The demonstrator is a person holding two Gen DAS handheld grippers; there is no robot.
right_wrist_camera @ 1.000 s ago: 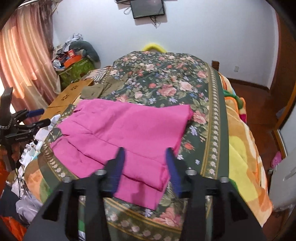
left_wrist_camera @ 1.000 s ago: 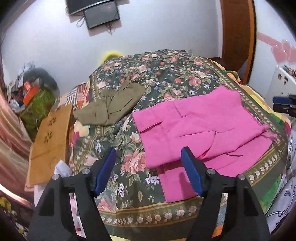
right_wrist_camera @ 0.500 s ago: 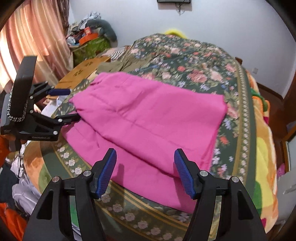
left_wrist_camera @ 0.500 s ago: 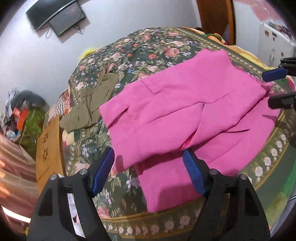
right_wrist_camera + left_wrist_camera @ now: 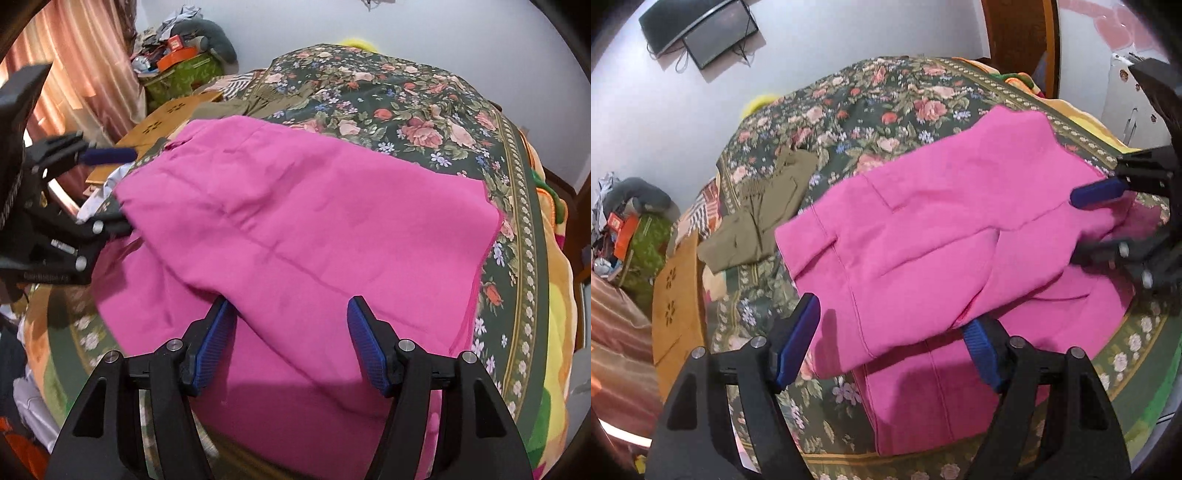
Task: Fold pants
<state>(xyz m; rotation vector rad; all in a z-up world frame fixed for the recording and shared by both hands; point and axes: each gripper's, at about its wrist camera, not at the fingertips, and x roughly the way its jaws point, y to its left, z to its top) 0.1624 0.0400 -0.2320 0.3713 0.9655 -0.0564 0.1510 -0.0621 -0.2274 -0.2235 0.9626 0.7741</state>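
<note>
1. The pink pants [image 5: 960,236] lie on the bed [image 5: 886,96], near its close edge, over a dark floral bedspread. They are already doubled, with an upper layer resting on a lower one that sticks out toward the cameras.

2. Their long axis runs across both views, from the left hand-held gripper [image 5: 897,350] to the right hand-held gripper [image 5: 291,345]. Each gripper sits at one end of the garment, so neither is clearly nearer to it.

3. The left hand-held gripper is open wide. The near corner of the upper layer lies between its blue pads, but they do not press it.

4. The right hand-held gripper is closing. The near edge of the cloth sits between its pads, and a clear gap still shows, so nothing is pinched yet.

5. From each gripper the cloth lies straight ahead and just below the fingertips. The next grab therefore looks like a short reach forward at both ends together.

6. A folded olive garment [image 5: 757,218] lies farther up the bed, well apart from the pink pants.
</note>
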